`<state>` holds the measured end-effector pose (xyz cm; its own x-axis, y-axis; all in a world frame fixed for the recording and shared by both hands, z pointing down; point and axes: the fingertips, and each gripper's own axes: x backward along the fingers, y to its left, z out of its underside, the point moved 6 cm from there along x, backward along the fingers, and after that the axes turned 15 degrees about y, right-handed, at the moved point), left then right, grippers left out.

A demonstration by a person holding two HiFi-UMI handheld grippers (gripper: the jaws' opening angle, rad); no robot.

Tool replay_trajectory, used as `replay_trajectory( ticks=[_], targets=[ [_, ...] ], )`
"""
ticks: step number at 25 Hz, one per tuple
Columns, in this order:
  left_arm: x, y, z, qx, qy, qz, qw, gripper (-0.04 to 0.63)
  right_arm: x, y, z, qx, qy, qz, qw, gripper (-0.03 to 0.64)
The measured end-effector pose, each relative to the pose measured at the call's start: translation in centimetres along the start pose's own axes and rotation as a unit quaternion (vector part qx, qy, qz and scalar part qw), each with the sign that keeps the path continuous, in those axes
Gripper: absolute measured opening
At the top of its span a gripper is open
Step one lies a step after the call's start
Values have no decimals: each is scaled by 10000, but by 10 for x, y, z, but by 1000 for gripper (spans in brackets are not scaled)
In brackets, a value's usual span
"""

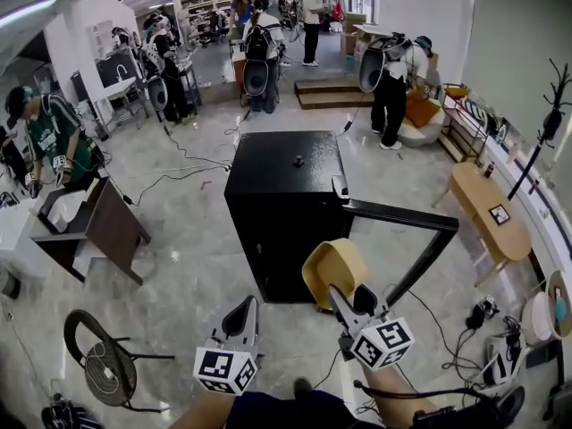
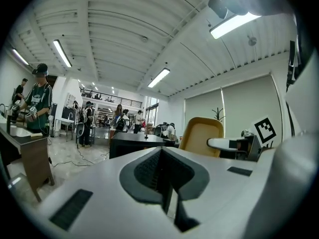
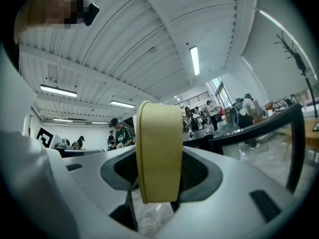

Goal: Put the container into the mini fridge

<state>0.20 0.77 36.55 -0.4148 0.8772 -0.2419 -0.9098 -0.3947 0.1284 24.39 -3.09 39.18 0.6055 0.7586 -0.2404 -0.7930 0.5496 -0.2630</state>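
Container (image 3: 158, 151), yellow, is clamped in the right gripper (image 1: 350, 300), jaws partly apart, near the open mini fridge (image 1: 277, 204). Left gripper (image 1: 243, 318) jaws seem pressed together, empty.

No readable words or numbers, square coded markers on left cube (image 1: 225, 370), right cube (image 1: 382, 342)

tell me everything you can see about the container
The container is a tan-yellow, shallow tub with rounded corners and a raised rim, plastic by its look. Its hollow looks empty. It stands on edge, clamped at its rim by the right tool, in the air before the black mini fridge, whose door is open. Nothing else touches it.
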Motion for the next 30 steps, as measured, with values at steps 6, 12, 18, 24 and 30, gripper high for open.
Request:
replay_trajectory(
  ticks=[6, 12, 18, 24, 30],
  targets=[
    [-17, 18, -3, -1, -24, 67, 10000, 8, -27, -2, 1, -75, 77, -17, 9999, 224],
    [-33, 51, -7, -7, -3, 297, 9996, 8, -55, 8, -1, -138, 78, 109, 9998, 224],
    [-50, 87, -18, -128, 17, 621, 9980, 8, -84, 16, -4, -240, 16, 303, 9993, 224],
    [-66, 117, -19, -144, 75, 867, 9961, 8, -105, 18, 9, -587, 91, 541, 9968, 224],
    [-71, 149, -14, -183, 179, 1073, 9939, 8, -134, 29, 22, -857, 80, 678, 9940, 224]
  ],
)
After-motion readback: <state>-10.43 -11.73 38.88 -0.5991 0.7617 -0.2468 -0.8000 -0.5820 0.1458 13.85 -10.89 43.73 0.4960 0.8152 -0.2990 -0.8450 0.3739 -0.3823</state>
